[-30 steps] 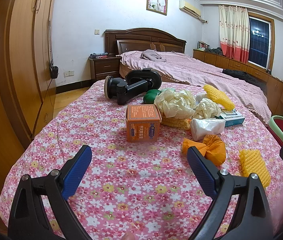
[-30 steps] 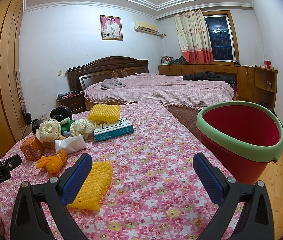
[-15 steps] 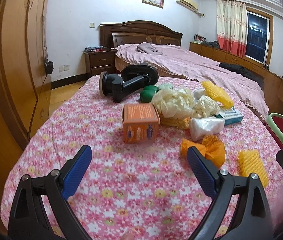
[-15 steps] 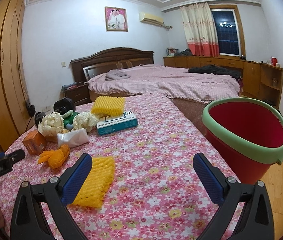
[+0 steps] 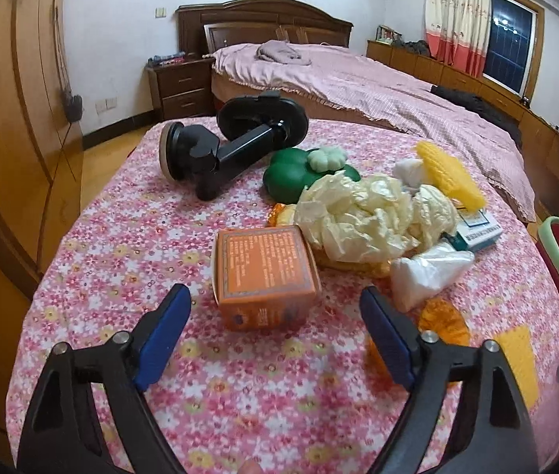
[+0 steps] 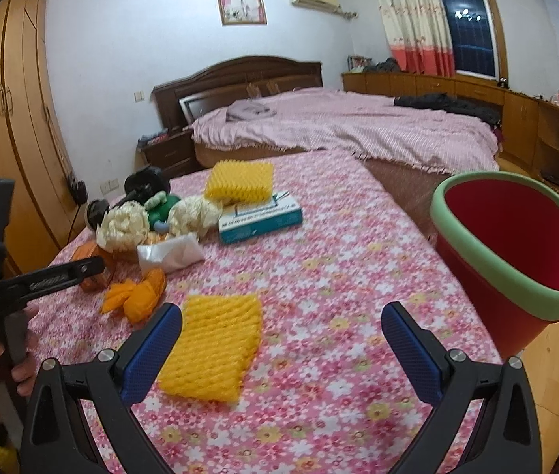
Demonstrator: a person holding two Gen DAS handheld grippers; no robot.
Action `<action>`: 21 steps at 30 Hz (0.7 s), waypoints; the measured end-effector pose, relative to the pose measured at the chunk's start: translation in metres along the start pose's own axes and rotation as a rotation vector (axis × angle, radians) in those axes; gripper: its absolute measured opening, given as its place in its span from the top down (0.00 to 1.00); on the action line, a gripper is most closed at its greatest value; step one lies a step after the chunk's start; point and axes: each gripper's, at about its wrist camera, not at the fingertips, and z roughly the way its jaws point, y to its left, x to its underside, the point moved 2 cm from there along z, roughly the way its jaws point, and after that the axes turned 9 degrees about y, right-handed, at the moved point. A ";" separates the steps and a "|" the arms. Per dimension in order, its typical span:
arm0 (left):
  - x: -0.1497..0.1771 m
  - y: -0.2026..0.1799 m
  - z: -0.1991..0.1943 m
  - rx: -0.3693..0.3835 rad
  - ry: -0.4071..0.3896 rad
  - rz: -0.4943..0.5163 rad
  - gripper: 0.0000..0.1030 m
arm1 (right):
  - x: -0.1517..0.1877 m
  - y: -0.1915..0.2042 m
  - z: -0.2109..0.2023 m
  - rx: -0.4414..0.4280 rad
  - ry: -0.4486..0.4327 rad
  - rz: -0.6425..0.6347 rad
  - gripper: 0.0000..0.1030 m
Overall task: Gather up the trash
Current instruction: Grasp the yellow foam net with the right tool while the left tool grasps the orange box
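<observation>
The left gripper [image 5: 275, 335] is coming at the orange box [image 5: 265, 276], and its jaws are closing in. The box sits just ahead of the two blue pads and nothing is squeezed yet, so the claw holds nothing. The right gripper [image 6: 279, 351] is wide open and empty too.

The box looks like the first bit of trash to pick up. To do it well, the left claw should slide forward until the box is right between the pads, then squeeze its two flat sides. A card box can crush, so a soft squeeze is best, I think.

Just behind the box is a pile: crumpled paper [image 5: 358, 217], a white plastic bag [image 5: 429, 272] and a green toy [image 5: 303, 170]. The paper touches the box's back corner, so it may get dragged along. Farther behind the box lies a black stand [image 5: 232, 146], which does not look like trash. To the right of the box are an orange net [image 6: 137, 296] and a yellow foam net [image 6: 212, 351], which lies next to the right claw's left pad.

The red bin [image 6: 512, 245] with a green rim stands far to the right of the box, past the edge of the flowery cloth [image 6: 319, 276]. Nothing is in the way there.
</observation>
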 end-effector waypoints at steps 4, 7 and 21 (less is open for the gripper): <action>-0.004 0.005 0.006 0.022 0.017 -0.018 0.27 | -0.001 0.003 0.006 0.014 0.030 -0.001 0.00; -0.005 0.006 0.008 0.047 0.027 -0.013 0.42 | 0.000 0.006 0.012 0.011 0.063 -0.006 0.00; 0.002 0.025 -0.023 0.127 -0.054 -0.024 0.48 | 0.004 0.029 0.034 -0.007 0.171 -0.080 0.25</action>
